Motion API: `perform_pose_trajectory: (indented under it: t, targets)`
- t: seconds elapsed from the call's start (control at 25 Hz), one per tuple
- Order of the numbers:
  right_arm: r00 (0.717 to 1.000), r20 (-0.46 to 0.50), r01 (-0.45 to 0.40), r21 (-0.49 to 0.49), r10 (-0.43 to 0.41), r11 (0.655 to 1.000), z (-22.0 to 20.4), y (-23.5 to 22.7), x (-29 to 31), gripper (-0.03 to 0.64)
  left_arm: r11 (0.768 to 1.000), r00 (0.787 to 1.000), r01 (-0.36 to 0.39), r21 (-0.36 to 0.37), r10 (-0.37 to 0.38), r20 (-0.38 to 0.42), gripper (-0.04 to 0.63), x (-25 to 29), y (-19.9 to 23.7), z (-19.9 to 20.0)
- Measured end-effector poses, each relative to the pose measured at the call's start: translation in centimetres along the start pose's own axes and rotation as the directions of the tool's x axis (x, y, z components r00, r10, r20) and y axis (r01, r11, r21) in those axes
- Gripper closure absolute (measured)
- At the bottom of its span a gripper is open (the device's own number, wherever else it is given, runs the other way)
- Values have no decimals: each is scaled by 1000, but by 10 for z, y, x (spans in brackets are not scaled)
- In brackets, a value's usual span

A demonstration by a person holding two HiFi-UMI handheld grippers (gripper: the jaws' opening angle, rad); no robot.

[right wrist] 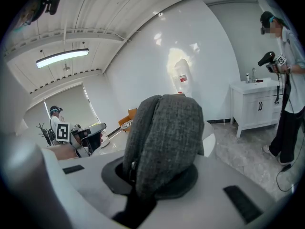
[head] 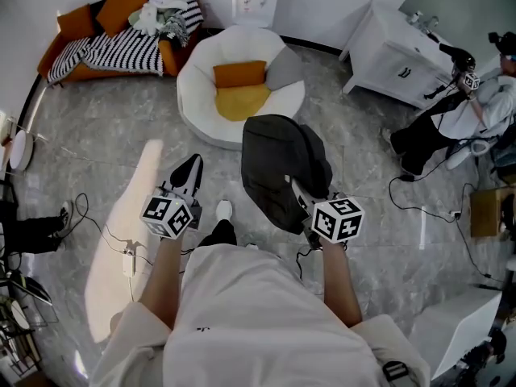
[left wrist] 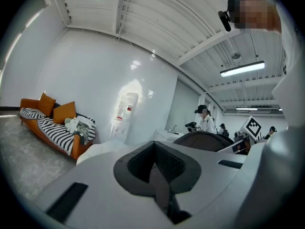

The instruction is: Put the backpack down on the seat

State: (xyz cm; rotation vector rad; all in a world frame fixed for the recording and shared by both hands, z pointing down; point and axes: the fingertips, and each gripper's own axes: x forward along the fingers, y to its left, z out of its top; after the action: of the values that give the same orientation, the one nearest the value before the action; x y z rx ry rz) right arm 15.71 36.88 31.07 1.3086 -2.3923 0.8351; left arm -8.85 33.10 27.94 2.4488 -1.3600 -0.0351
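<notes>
No words or numbers are legible (marker cubes [head: 168, 214] carry patterns only).

Interior evenly bright, lit by ceiling strip lights [left wrist: 243, 68]. Glare on the far white wall [left wrist: 133, 87]; pale bright patch on the floor [head: 121, 248]. Shadows faint. Both gripper views bow heavily, corners black. Weave of the backpack [right wrist: 164, 137] sharp; immediate foreground soft.

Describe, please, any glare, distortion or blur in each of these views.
Head view: wide-angle bend, and a washed-out bright patch on the floor at left. Left gripper view: dark rounded corners, glare on the wall above the dispenser. Right gripper view: the same curving, wall glare too, the backpack sharp in the middle.
</notes>
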Motion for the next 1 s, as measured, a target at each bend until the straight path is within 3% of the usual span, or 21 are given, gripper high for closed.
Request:
perform_pose_trajectory:
  t: [0.84,1.0]
  targets:
    - [999,-3,51,21,-51,998,85,-11,121,540,994,994,105,-24,-106,-29,586,104,111,47]
    - [998,-2,59,25,-59,998,98,-11,143,540,995,995,94,-32,-95,-34,586,110,140,48]
